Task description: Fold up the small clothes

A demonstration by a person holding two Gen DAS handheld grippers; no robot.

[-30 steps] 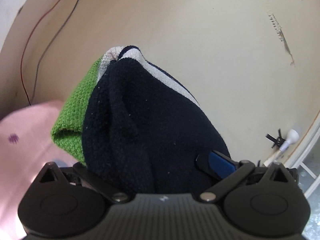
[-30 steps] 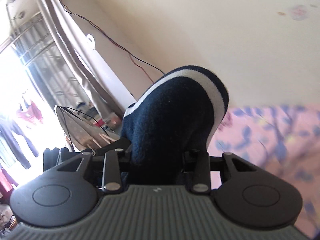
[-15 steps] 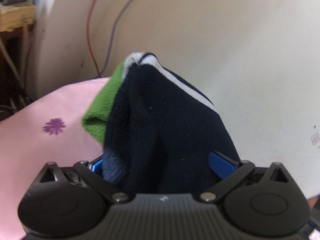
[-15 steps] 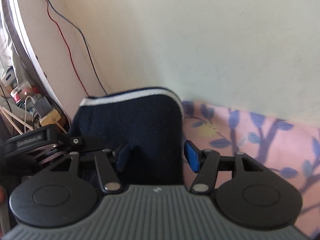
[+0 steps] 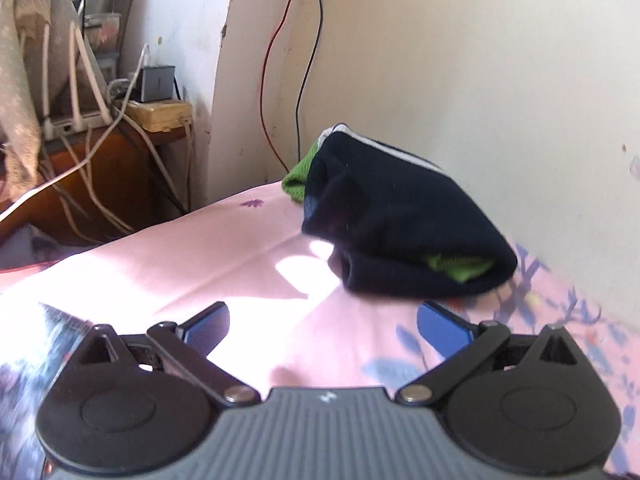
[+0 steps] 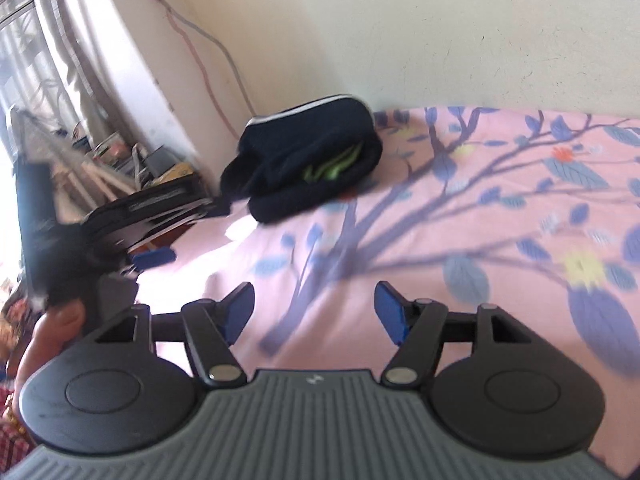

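The garment [image 5: 404,224], a dark bundle with green showing, lies on the bed [image 5: 248,272] at its wall edge. The left claw [image 5: 322,326] gapes empty just short of it, nearer; the right claw [image 6: 314,310], empty and opening, stands farther back. The long axis runs along the wall.

A cream wall [image 5: 460,60] rises behind a pink floral sheet [image 6: 480,220]. Red and black wires [image 5: 280,60] run down the wall. At the left a wooden shelf [image 5: 100,168] holds a box and white cables [image 5: 92,92]. A curtain [image 6: 76,40] hangs by a bright window [image 6: 16,60]; sun patches fall on the sheet.
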